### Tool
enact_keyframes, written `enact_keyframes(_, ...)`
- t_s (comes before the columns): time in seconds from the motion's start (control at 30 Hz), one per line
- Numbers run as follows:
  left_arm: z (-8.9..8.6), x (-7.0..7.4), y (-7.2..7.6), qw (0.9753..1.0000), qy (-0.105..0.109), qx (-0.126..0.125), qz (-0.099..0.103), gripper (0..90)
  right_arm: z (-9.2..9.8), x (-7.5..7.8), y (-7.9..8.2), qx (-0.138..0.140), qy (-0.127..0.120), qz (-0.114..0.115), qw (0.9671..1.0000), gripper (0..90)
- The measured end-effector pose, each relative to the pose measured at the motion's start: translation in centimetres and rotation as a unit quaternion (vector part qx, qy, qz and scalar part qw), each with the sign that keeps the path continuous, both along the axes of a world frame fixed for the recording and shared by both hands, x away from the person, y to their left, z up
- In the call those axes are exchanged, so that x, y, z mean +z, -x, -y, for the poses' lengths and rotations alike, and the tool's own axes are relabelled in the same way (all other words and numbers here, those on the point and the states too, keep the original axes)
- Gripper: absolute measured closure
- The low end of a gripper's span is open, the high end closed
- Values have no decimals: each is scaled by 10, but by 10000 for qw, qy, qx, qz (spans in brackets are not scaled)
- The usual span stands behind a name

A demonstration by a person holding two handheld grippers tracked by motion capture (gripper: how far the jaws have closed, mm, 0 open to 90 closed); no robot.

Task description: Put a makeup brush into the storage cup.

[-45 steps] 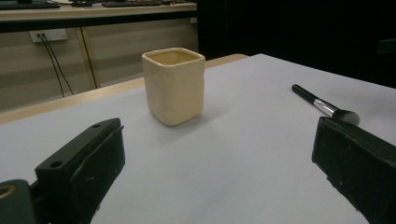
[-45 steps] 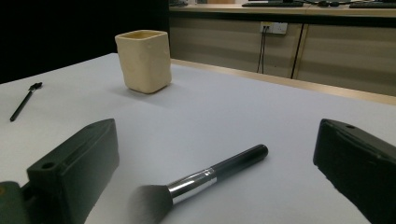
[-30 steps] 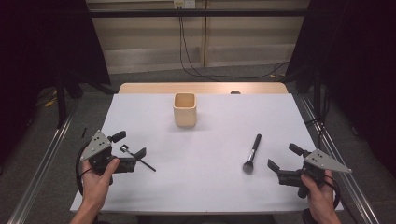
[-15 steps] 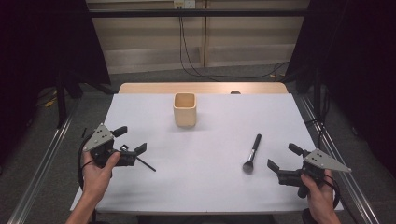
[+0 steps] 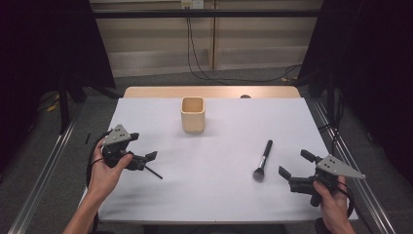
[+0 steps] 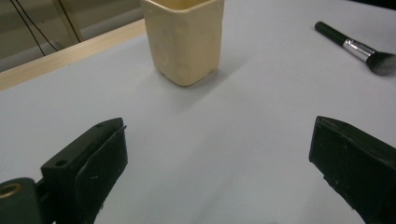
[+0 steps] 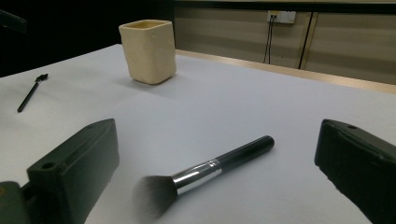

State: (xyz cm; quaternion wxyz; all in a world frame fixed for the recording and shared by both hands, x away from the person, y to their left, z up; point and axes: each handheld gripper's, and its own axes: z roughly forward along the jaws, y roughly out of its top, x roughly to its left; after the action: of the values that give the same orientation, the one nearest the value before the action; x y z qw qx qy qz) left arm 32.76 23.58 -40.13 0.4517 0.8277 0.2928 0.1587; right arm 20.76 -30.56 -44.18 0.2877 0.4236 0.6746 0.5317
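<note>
Looking from the high view, the cup (image 5: 193,114) stands upright toward the far middle of the worktop (image 5: 219,195), probably so both tools can be dropped in. The brush (image 5: 262,160) lies flat just ahead of the right gripper (image 5: 297,171), and a thin wand (image 5: 153,172) lies close to the left gripper (image 5: 146,161).

From the left gripper view, the jaws stand wide apart and hold nothing; the cup (image 6: 183,39) is ahead.

From the right gripper view, the jaws are also spread wide and empty. The brush (image 7: 201,177) lies between them on the worktop, untouched, so I judge it is the next thing to grasp.
</note>
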Motion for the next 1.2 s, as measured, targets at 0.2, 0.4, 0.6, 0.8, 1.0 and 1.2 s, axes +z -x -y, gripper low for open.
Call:
enact_keyframes(0.2, 4, 1, -9, 9985, -466, -203, -216, 42, 0, 0, 0, 8, 35, -4, 10000, 0)
enact_keyframes(0.4, 2, -2, -18, 9948, -825, -358, -482, 42, 0, 0, 0, 1, 27, -25, 10000, 0)
enact_keyframes(0.6, 6, -6, -25, 9877, -1266, -504, -769, 52, -1, -1, -1, 16, 33, -46, 10000, 0)
enact_keyframes(0.8, 5, -7, -31, 9808, -1531, -646, -1026, 42, -1, -1, -1, 12, 37, -53, 10000, 0)
enact_keyframes(1.0, 4, -11, -41, 9765, -1688, -558, -1216, 36, -2, -2, -2, 33, 58, -113, 9999, 0)
enact_keyframes(1.2, 2, -17, -49, 9602, -2242, -927, -1386, 50, -2, -2, -2, 25, 71, -123, 9999, 0)
